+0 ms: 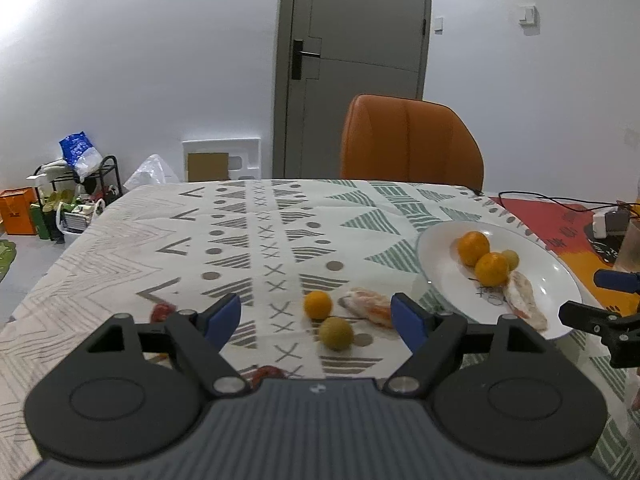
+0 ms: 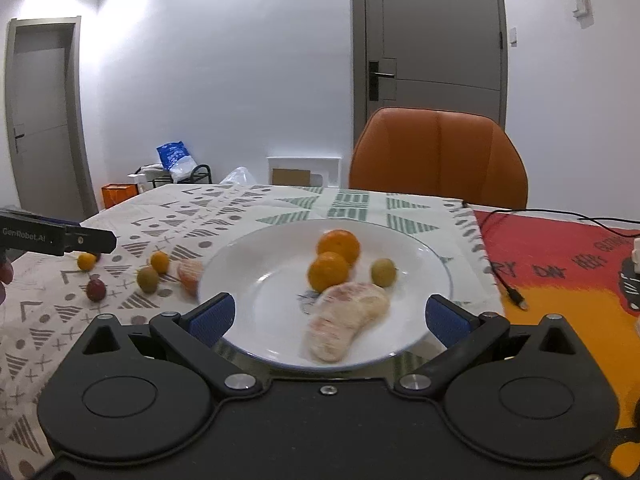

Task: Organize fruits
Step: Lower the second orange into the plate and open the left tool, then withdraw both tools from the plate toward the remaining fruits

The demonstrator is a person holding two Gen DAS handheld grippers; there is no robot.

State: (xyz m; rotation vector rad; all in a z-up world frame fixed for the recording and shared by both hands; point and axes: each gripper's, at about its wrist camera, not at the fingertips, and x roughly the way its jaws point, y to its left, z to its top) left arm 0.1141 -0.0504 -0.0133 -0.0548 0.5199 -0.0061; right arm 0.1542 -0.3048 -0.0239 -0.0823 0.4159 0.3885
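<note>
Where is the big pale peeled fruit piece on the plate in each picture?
Left wrist view: the pale peeled citrus segment lies lower right, on the near part of the white round plate.
Right wrist view: the same segment lies low in the middle, on the near half of the plate.
Shared landmark: the two round orange mandarins just behind it.

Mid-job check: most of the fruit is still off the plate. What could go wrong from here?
1. The loose round fruits, such as the small orange and green fruit, may roll if the open left gripper nudges them.
2. The peeled citrus piece looks soft; a hard squeeze could crush it.
3. The plate already holds four pieces, and the open right gripper hangs over its near rim, so it could bump it.
</note>
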